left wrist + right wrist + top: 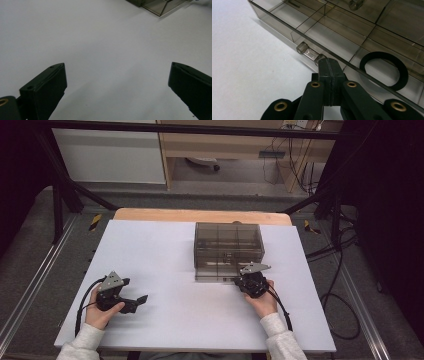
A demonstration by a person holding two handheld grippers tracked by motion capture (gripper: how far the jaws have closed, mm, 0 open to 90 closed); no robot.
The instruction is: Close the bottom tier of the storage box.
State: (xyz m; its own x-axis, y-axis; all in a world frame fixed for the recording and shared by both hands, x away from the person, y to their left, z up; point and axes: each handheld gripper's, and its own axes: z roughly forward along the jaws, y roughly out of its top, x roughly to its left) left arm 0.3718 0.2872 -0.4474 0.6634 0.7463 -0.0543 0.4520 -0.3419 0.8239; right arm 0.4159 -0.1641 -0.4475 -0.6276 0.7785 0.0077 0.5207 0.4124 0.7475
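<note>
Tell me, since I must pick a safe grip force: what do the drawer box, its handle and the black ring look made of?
Drawer box: likely smoke-tinted clear plastic, glossy; its dividers show through the walls. Handle: apparently clear plastic, shiny, see-through tube, at the right gripper's shut tips. Black ring: matte black, maybe rubber or foam; can't tell which.

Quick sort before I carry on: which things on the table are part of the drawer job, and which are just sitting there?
In the job:
- right gripper, jaws shut at the clear drawer handle
- smoky drawer box, lowest drawer slightly out
- black ring inside that drawer

Just there:
- left gripper, jaws open over the white table, holding nothing
- cables on the floor
</note>
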